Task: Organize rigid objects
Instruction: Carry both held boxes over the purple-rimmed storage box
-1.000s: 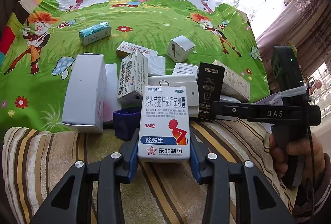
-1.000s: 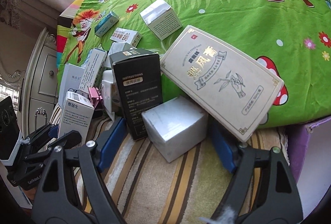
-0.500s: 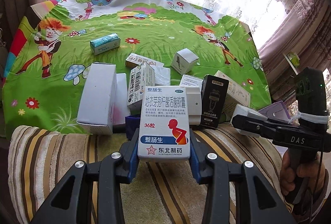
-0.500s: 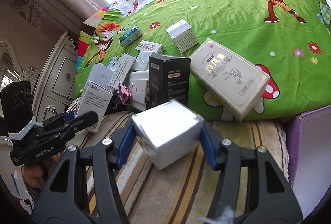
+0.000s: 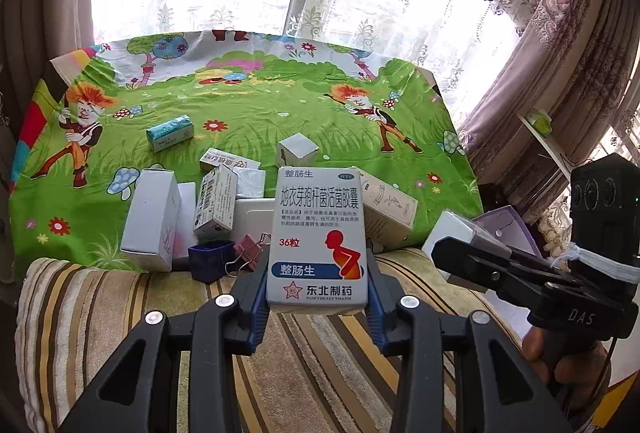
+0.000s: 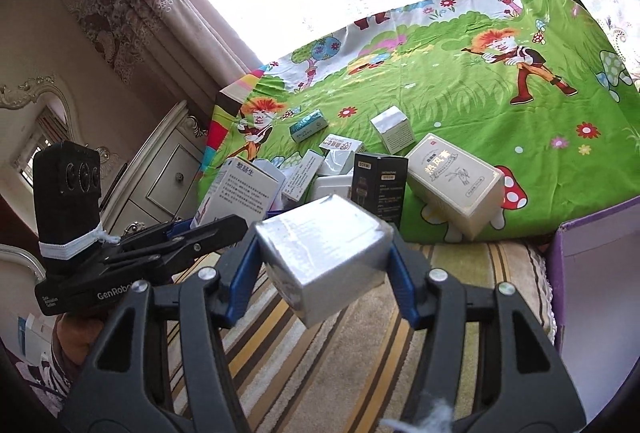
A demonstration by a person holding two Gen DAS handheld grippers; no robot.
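Both boxes now hang clear of the pile (image 5: 224,201), where a second ago the silver box (image 6: 326,259) sat on the striped cloth (image 6: 320,365) with the right gripper's (image 6: 324,269) jaws wide around it, not gripping. Since then those jaws have shut on its two sides and raised it. It is tilted, one corner down, in front of the black box (image 6: 380,185) at the pile's near edge. The left gripper (image 5: 318,285) has kept its hold throughout: its blue pads (image 5: 258,293) press the lower sides of the upright pill box (image 5: 318,237), which has also risen, so more window shows behind it.

Judging by this, pickup is done for both, and what remains is carrying them to a holder; the purple bin (image 6: 596,273), to the right of the pile, looks the likely target.

Pose: the left gripper is level, pointing straight at the pile. The right gripper lies right of the pile, aimed across toward it, between it and the bin.
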